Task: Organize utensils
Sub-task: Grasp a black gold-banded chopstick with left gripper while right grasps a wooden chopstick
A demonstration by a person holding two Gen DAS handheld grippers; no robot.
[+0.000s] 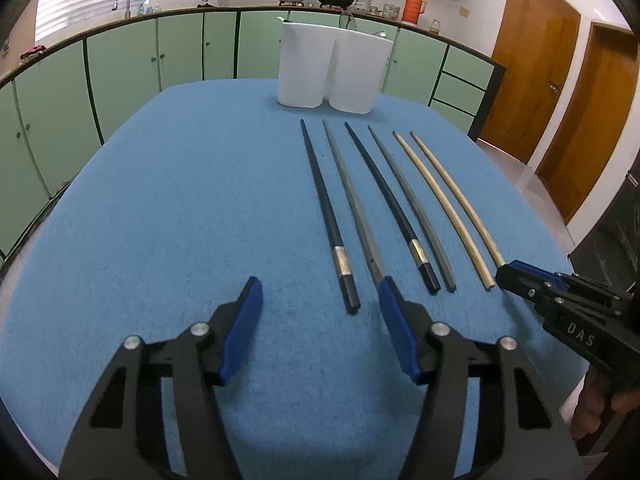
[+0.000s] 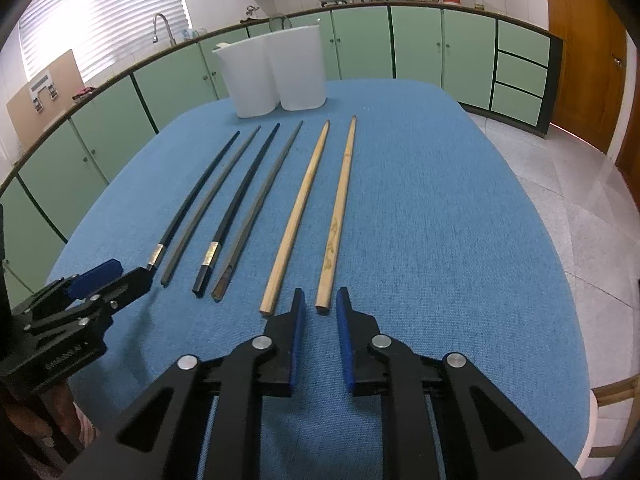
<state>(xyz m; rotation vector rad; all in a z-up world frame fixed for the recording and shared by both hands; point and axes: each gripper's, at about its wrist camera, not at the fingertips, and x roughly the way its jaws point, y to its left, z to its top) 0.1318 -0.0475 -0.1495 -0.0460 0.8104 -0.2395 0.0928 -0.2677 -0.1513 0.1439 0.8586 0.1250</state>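
Note:
Several chopsticks lie side by side on the blue cloth table [image 1: 160,184]: two black ones with silver bands [image 1: 326,208], two grey ones [image 1: 352,200] and two pale wooden ones [image 2: 334,216]. Two white containers [image 1: 328,70] stand at the table's far end and also show in the right wrist view [image 2: 276,72]. My left gripper [image 1: 320,300] is open wide, its fingers either side of the near end of the leftmost black chopstick. My right gripper [image 2: 320,304] is open narrowly, just before the near end of the rightmost wooden chopstick, not touching it.
Green kitchen cabinets [image 1: 120,64] with a counter, sink tap, pots and an orange thermos [image 1: 414,4] run behind the table. Wooden doors [image 1: 532,80] stand at the right. A tiled floor [image 2: 560,184] lies to the table's right.

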